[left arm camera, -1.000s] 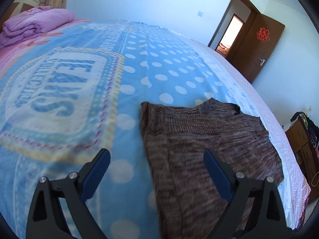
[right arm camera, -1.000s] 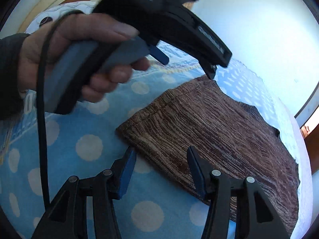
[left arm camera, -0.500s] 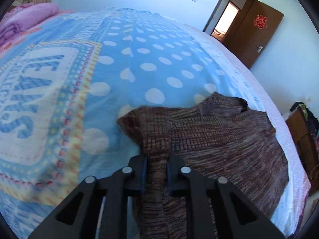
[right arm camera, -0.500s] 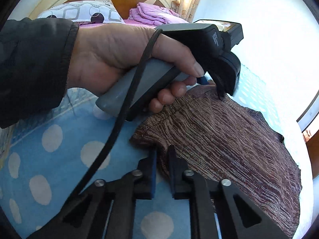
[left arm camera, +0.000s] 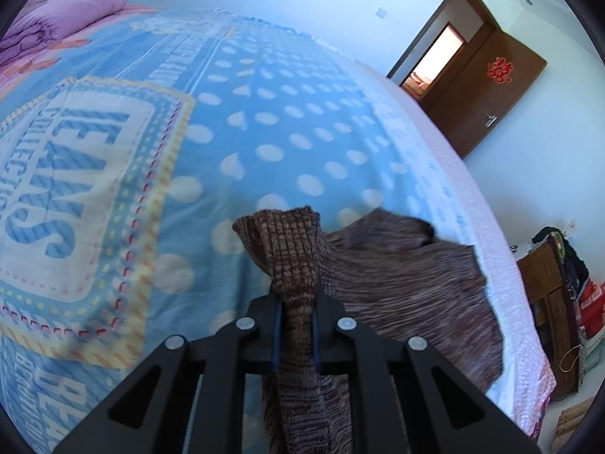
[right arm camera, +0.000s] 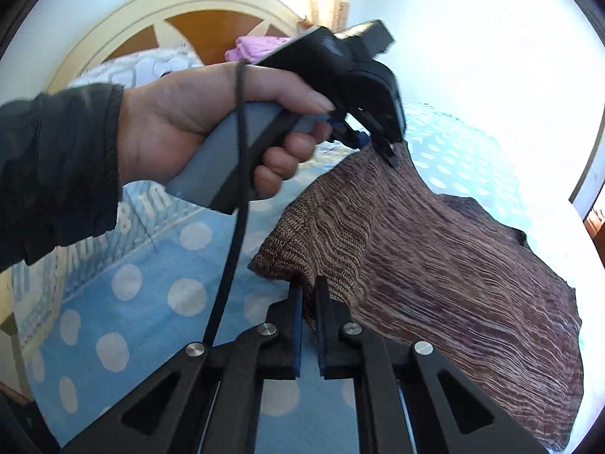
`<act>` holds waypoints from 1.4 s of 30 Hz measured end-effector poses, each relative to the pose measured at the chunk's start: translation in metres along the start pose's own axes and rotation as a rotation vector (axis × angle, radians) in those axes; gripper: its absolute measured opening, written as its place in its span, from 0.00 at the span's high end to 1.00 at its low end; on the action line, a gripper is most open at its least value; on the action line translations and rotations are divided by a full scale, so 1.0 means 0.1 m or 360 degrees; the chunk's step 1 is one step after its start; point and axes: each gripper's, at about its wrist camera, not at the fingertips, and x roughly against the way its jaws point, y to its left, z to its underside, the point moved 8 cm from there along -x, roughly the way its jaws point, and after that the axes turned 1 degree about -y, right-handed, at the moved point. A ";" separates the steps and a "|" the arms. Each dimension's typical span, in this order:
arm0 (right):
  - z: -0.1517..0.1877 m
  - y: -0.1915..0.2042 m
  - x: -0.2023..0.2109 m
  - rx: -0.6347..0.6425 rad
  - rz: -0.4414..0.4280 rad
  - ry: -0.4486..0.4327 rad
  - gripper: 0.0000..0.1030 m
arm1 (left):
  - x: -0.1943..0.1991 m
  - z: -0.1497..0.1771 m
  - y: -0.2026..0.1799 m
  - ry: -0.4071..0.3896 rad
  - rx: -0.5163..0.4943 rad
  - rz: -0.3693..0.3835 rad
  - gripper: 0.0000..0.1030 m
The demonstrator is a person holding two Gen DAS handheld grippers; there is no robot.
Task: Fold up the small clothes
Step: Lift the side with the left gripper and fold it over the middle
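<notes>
A brown knitted garment (left arm camera: 408, 276) lies on the blue dotted bedspread (left arm camera: 264, 121). My left gripper (left arm camera: 295, 302) is shut on one edge of it and holds that edge raised in a bunch. My right gripper (right arm camera: 309, 302) is shut on a nearer corner of the same garment (right arm camera: 435, 265), also lifted off the bed. The right wrist view shows the left gripper (right arm camera: 382, 143) in the person's hand, pinching the garment's far edge. The rest of the garment trails down to the bed on the right.
A folded purple quilt (left arm camera: 56, 19) lies at the head of the bed, by the wooden headboard (right arm camera: 189, 26). The bed's right edge (left arm camera: 503, 265) drops off toward a brown door (left arm camera: 487, 90) and a wooden cabinet (left arm camera: 556, 302).
Both grippers went from open to shut on the garment's near edge, then lifted it off the bedspread, so the held edge now hangs bunched between them.
</notes>
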 end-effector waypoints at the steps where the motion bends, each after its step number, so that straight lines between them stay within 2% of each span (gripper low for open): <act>1: 0.01 -0.04 0.02 -0.0013 0.0007 -0.0005 0.95 | 0.02 -0.01 -0.04 -0.0005 0.0003 0.0014 0.88; 8: 0.09 -0.30 0.14 -0.0139 0.0030 -0.0023 0.96 | 0.13 -0.09 -0.45 -0.0038 -0.0029 0.0086 0.88; 17: 0.16 -0.75 0.40 -0.0361 -0.0023 -0.0063 0.96 | 0.11 -0.19 -0.96 -0.0042 -0.0055 0.0163 0.88; 23: 0.26 -1.03 0.66 -0.0404 0.0041 -0.0094 0.96 | -0.03 -0.22 -1.27 -0.0021 -0.0081 0.0213 0.88; 32: 0.45 -1.37 0.92 -0.0563 0.0029 -0.0108 0.96 | -0.22 -0.20 -1.81 0.0019 -0.0151 0.0293 0.88; 42: 0.79 -1.85 1.11 -0.0820 0.0021 -0.0078 0.97 | -0.61 -0.09 -2.33 0.0113 -0.0267 0.0304 0.88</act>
